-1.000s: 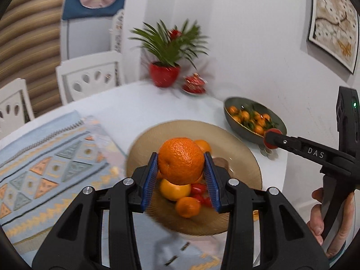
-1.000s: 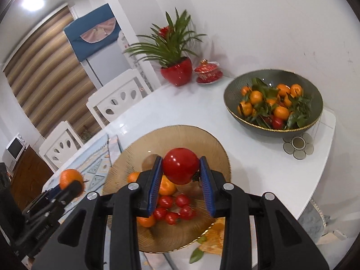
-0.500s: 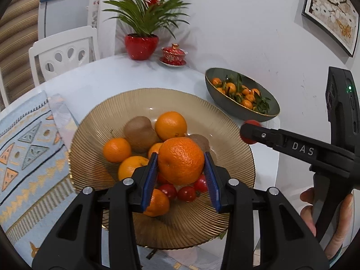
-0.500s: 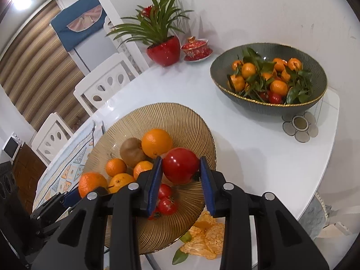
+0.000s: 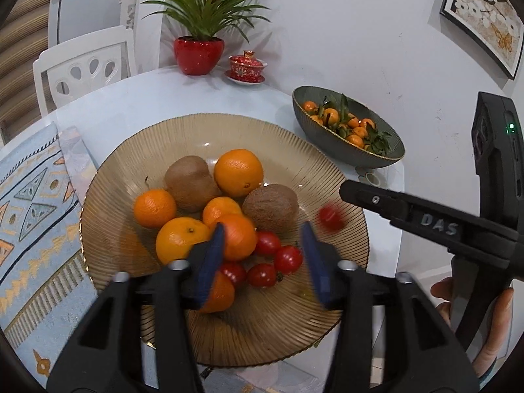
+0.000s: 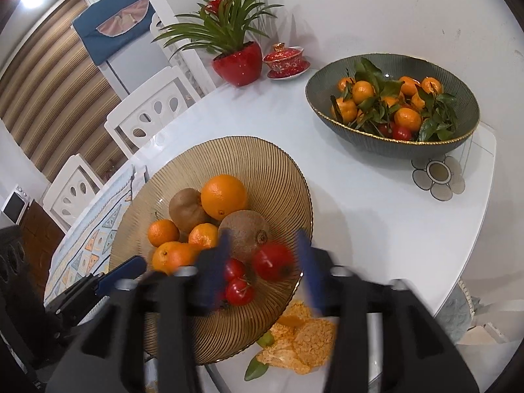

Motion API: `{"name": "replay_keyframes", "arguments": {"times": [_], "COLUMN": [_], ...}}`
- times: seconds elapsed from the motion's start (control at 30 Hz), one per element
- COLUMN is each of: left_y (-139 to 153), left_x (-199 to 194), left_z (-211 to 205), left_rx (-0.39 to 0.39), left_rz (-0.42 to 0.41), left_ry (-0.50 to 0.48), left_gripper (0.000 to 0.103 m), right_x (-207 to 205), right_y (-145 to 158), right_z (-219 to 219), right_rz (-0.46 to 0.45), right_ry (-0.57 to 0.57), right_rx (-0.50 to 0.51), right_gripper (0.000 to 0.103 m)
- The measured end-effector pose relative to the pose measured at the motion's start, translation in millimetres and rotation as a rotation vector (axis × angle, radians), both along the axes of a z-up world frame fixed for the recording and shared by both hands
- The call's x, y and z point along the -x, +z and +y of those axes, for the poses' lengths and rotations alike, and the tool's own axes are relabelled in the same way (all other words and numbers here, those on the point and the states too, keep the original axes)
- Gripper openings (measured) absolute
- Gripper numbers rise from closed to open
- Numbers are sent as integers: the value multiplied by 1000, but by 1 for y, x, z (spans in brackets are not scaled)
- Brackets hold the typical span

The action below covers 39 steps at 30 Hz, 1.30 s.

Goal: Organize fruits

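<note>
A ribbed amber glass bowl [image 5: 229, 121] [image 6: 262, 163] holds oranges, two kiwis and several small tomatoes. My left gripper [image 5: 263, 262] hangs open over its near side. The orange [image 5: 237, 240] it carried rests loose on the pile, against the left blue pad. My right gripper [image 6: 263, 262] is open too. A blurred red tomato [image 6: 273, 260] [image 5: 330, 217] is free between its pads, over the bowl's right side. The right gripper [image 5: 347, 193] reaches in from the right in the left wrist view. The left gripper [image 6: 124, 270] shows at lower left in the right wrist view.
A dark green bowl [image 5: 347, 150] [image 6: 376, 144] of leafy mandarins stands at the back right by the wall. Orange peel [image 6: 301, 337] lies at the table's front edge. A flower coaster [image 6: 439, 172], red plant pot [image 5: 198, 54], red lidded cup [image 5: 247, 67] and patterned placemat [image 5: 32, 196] surround the amber bowl.
Both grippers came down over the amber bowl and opened. The left let go of the orange, the right let go of the red tomato.
</note>
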State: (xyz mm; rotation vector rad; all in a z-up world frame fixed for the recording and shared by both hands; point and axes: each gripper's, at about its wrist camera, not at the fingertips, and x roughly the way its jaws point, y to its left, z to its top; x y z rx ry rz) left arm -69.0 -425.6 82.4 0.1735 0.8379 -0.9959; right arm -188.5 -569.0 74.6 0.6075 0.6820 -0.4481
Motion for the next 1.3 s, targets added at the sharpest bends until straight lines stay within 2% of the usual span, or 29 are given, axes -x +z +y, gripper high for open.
{"name": "replay_keyframes", "arguments": {"times": [0.47,0.7,1.1,1.2,1.3], "left_y": [13,22,25,22,18], "left_x": [-7,-10,-5,10,26], "left_z": [46,73,143,166,183], "left_rx": [60,93,122,131,111], "left_rz": [17,13,15,0,-64], "left_ry": [56,96,159,171,177], "left_gripper": [56,60,65,69,75], "right_x": [4,-1,-4,3,12], "right_y": [18,25,27,26,24], "right_z": [19,43,114,140,160], "right_rz": [-27,-27,-16,-9,0], "right_ry": [12,40,115,127,125], "right_rx": [24,49,97,126,153], "right_gripper": [58,58,60,61,62]}}
